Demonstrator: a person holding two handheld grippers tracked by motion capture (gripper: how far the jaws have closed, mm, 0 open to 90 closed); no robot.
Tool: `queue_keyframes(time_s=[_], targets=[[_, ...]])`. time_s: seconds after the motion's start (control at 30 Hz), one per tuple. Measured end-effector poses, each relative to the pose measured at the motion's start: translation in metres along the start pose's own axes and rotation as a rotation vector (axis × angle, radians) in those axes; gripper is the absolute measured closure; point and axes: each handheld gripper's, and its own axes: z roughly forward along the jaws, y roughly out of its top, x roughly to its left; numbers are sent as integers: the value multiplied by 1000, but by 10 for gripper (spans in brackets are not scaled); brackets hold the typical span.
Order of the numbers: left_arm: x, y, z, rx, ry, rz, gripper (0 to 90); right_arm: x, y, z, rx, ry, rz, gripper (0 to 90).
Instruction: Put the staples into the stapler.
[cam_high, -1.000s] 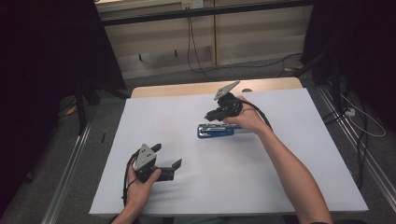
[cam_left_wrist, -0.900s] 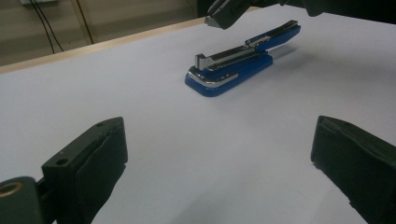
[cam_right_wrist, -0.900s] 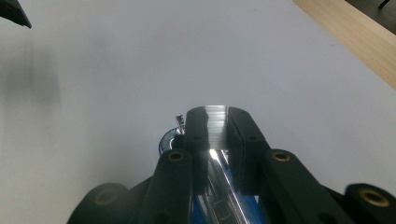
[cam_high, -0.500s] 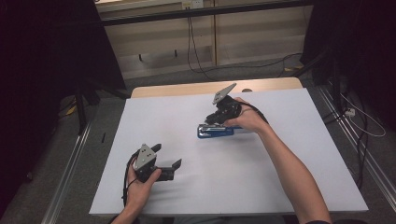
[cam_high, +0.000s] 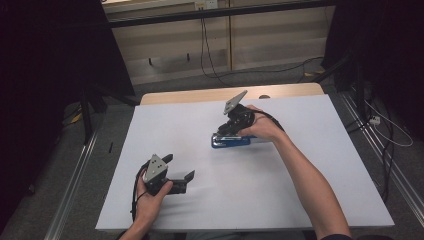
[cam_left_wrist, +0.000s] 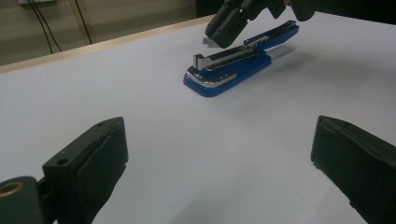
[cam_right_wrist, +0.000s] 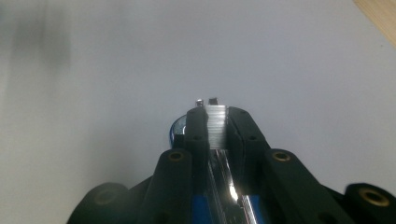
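A blue stapler (cam_high: 231, 141) lies near the middle of the white table, its lid tipped up behind the bare metal magazine (cam_left_wrist: 224, 58). My right gripper (cam_high: 220, 131) points down over the stapler's front end. It is shut on a short silver strip of staples (cam_right_wrist: 215, 123), held just above the magazine channel (cam_right_wrist: 229, 196). In the left gripper view the right gripper (cam_left_wrist: 208, 42) hangs slightly above the magazine's front tip. My left gripper (cam_high: 179, 166) rests near the table's front left, open, with nothing between its jaws, facing the stapler (cam_left_wrist: 224, 77).
The white table top (cam_high: 300, 200) has a bare wooden strip (cam_high: 200, 95) along its far edge. Metal rails (cam_high: 75, 170) run along the floor at both sides, and cables (cam_high: 380, 125) lie on the floor to the right.
The right gripper has dipped slightly down and left toward the stapler's front. The left gripper has stayed where it was.
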Motion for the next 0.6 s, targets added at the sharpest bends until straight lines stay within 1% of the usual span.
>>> queue_keyframes(time_s=[0.1,0.2,0.23,0.3,0.4,0.53,0.6], targets=[[0,0,0,-1,1,-1,40,0,1,2,1,5,-15,793],[0,0,0,1,5,-1,38,0,2,4,0,4,-19,793],[0,0,0,0,5,-3,38,-1,2,4,3,6,-30,793],[0,0,0,-4,5,-5,38,-1,1,5,9,5,-24,793],[0,0,0,6,-1,6,38,-1,0,7,11,7,-35,793],[-1,0,1,6,-3,4,38,-2,-1,8,14,12,-46,793],[0,0,1,6,-3,5,38,-2,-1,8,23,11,-38,793]])
